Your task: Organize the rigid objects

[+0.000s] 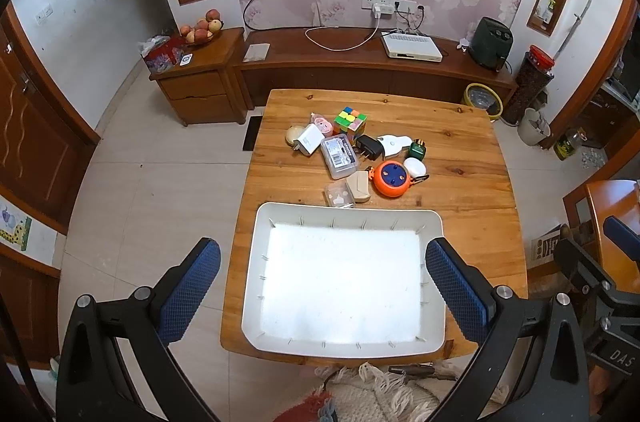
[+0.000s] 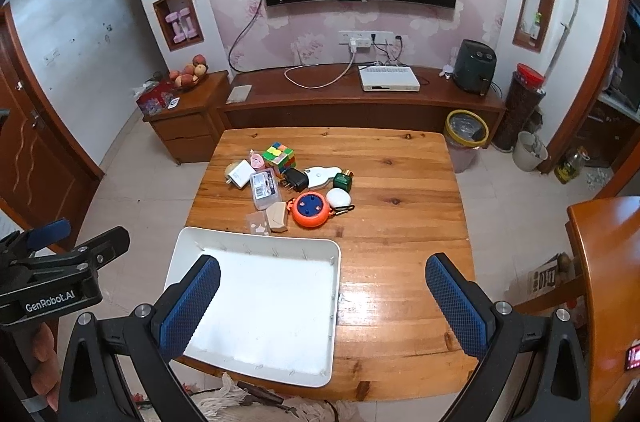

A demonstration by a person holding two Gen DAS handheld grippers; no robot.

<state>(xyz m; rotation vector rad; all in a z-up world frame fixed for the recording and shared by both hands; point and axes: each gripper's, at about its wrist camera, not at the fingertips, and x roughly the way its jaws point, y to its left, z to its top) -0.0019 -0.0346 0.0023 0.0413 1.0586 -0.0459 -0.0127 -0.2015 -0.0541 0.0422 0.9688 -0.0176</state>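
A white tray [image 1: 432,218] [image 2: 334,250] lies empty on the near half of the wooden table [image 1: 460,142] [image 2: 400,182]. Beyond it sits a cluster of small items: a colour cube [image 1: 350,120] [image 2: 280,155], a white charger [image 1: 308,139] [image 2: 239,174], a clear plastic box [image 1: 340,156] [image 2: 265,189], a black plug [image 1: 370,147] [image 2: 297,179], an orange round reel [image 1: 392,178] [image 2: 311,209], a green jar [image 1: 417,149] [image 2: 344,181] and a beige box [image 1: 359,186] [image 2: 277,217]. My left gripper [image 1: 322,286] hangs open above the tray. My right gripper [image 2: 322,302] hangs open over the tray's right edge. Neither holds anything.
A TV cabinet [image 1: 360,58] with a white set-top box [image 1: 412,47] runs behind the table. A yellow-rimmed bin [image 2: 466,134] and a white bucket [image 2: 528,150] stand at the far right. An orange table [image 2: 604,282] is close on the right. A fringed rug [image 1: 380,394] lies below the table's near edge.
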